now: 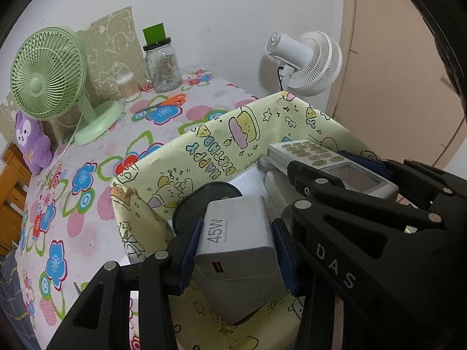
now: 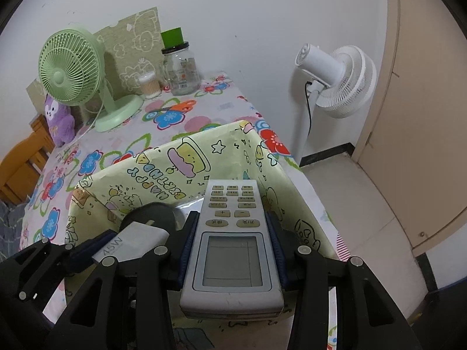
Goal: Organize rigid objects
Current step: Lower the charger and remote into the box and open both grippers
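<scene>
Left wrist: left gripper (image 1: 238,250) (tilted down) clamps charger (image 1: 238,242); right gripper (image 2: 232,250) clamps remote (image 2: 232,245) over box (image 2: 163,172).

Left gripper (image 1: 238,250): blue pads squeeze a white square plastic charger (image 1: 238,239) marked 45W.
Right gripper (image 1: 335,172): holds a long white remote (image 1: 329,166) with buttons.
Under them: yellow cartoon paper box (image 1: 210,143).
Table: flowery cloth (image 1: 87,175), green fan (image 1: 49,73).

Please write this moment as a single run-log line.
left gripper: shut on charger | right gripper: shut on remote | both over yellow box | black disc inside
</scene>
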`<action>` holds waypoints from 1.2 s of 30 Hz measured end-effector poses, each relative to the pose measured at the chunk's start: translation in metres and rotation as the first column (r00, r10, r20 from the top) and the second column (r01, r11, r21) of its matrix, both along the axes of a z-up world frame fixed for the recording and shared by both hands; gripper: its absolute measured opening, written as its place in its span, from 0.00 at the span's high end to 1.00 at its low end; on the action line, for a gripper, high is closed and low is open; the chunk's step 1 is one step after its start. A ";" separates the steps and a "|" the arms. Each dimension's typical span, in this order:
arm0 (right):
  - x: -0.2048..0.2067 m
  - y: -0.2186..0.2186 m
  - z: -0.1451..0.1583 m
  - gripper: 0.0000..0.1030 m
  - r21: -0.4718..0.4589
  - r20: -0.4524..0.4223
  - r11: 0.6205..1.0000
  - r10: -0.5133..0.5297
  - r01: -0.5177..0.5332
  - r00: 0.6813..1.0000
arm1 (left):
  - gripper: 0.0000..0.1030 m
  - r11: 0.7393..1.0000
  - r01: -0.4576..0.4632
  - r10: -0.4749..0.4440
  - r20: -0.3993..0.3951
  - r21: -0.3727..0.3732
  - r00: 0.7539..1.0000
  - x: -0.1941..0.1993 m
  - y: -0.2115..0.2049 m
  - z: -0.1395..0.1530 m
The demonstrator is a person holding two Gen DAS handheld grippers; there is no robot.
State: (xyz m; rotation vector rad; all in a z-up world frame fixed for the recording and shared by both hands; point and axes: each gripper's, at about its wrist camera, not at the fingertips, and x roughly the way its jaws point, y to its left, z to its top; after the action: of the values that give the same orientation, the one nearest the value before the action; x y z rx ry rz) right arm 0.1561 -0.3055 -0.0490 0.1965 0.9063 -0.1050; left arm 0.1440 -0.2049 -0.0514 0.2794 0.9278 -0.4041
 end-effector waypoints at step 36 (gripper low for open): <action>-0.041 0.032 0.022 0.27 0.019 0.073 0.999 0.028 -0.029 0.997 | 0.14 1.000 -0.017 0.020 0.107 -0.025 0.994 -0.035 0.029 0.030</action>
State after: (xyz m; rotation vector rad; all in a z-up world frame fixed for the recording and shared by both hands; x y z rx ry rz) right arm 0.1154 -0.2733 -0.0266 0.2046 0.8378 -0.0620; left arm 0.1085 -0.1759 -0.0212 0.2674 0.8195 -0.3795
